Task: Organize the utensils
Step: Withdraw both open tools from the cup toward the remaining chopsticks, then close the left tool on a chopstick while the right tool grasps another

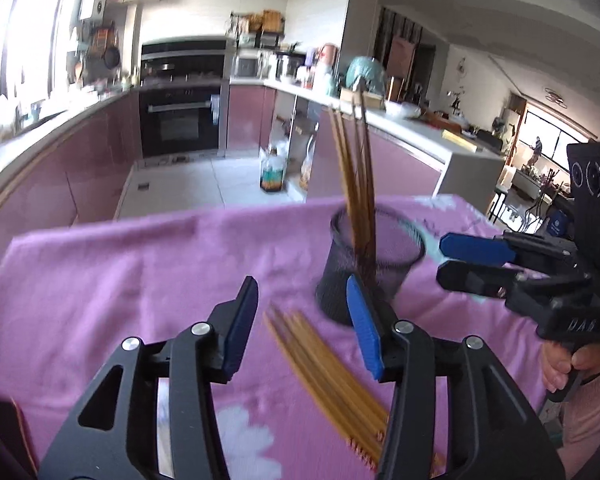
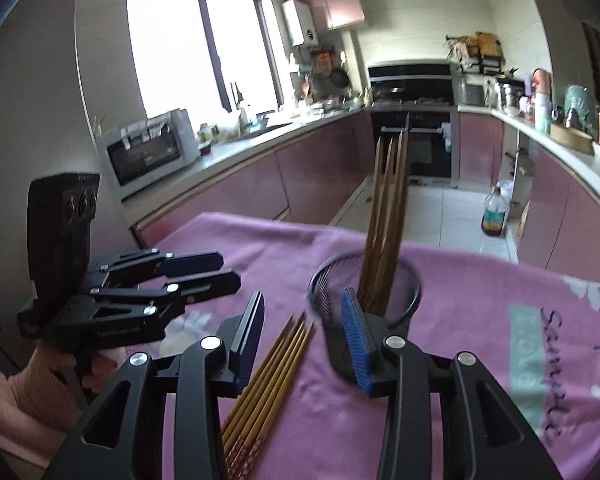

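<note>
A black mesh cup (image 1: 370, 260) stands on the pink tablecloth (image 1: 120, 280) and holds several brown chopsticks (image 1: 354, 168) upright. It also shows in the right wrist view (image 2: 366, 292), with its chopsticks (image 2: 388, 220). A bundle of several loose yellow-brown chopsticks (image 1: 332, 376) lies flat on the cloth in front of the cup, also in the right wrist view (image 2: 268, 380). My left gripper (image 1: 302, 320) is open and empty above the loose bundle. My right gripper (image 2: 304, 328) is open and empty, just right of the cup in the left wrist view (image 1: 460, 260).
The table's far edge (image 1: 180, 216) drops to a tiled kitchen floor (image 1: 204, 184). A bottle (image 1: 271, 172) stands on the floor beyond. Pink cabinets and counters line both sides, with an oven (image 1: 180, 120) at the back. A microwave (image 2: 148, 152) sits on the left counter.
</note>
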A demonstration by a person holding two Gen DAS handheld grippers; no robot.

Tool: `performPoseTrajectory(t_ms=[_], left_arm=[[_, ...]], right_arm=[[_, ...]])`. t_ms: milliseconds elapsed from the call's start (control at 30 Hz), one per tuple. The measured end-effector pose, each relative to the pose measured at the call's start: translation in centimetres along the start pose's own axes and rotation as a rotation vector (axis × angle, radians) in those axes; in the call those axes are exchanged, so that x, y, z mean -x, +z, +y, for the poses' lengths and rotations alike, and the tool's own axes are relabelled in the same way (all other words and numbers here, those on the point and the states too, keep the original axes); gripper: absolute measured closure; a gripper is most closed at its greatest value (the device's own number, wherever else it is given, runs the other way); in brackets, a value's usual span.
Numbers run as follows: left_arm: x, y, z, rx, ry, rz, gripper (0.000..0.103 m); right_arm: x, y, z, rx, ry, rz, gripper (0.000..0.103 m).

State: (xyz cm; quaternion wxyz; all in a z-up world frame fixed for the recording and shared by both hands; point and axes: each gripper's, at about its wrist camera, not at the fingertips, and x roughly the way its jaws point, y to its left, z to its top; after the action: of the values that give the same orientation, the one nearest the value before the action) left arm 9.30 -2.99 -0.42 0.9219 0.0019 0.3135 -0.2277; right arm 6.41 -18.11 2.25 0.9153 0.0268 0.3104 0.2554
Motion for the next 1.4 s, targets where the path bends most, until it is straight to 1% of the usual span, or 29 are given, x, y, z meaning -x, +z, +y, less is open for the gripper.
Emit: performPoseTrajectory(t_ms=[167,200,400,533,733,1400], left_arm=[[-1.1,-3.6,1.0,0.041,0.002,0.093,0.057],[-1.3,-4.2,1.1,0.042,0.013,0.108,0.057],[-3.0,-6.7,0.7,0.074,0.008,0.176,0.057],[-3.5,-7.8,0.3,0.068,0.012,0.207,0.057],[-4.1,-7.9,-0.4,0.052,0.019,0.234,0.057],[-4.6,-8.2,-1.2,-0.006,0.058,0.25,0.059]], right_arm=[[-2.5,-2.5,0.5,-0.038,0.024,0.097,0.065],[-3.0,-3.0,0.5,-0.048,0.018,0.113,0.065],[-4.4,-4.8,1.1,-0.066,0.014,0.172,0.065],[-5.0,-5.8,1.3,-0.069,-0.001,0.195,0.065],[-5.4,-6.8,1.4,-0.064,-0.022,0.213,0.065],[-6.2,-7.1,2.3,-0.023,-0.054,0.23,0.065]])
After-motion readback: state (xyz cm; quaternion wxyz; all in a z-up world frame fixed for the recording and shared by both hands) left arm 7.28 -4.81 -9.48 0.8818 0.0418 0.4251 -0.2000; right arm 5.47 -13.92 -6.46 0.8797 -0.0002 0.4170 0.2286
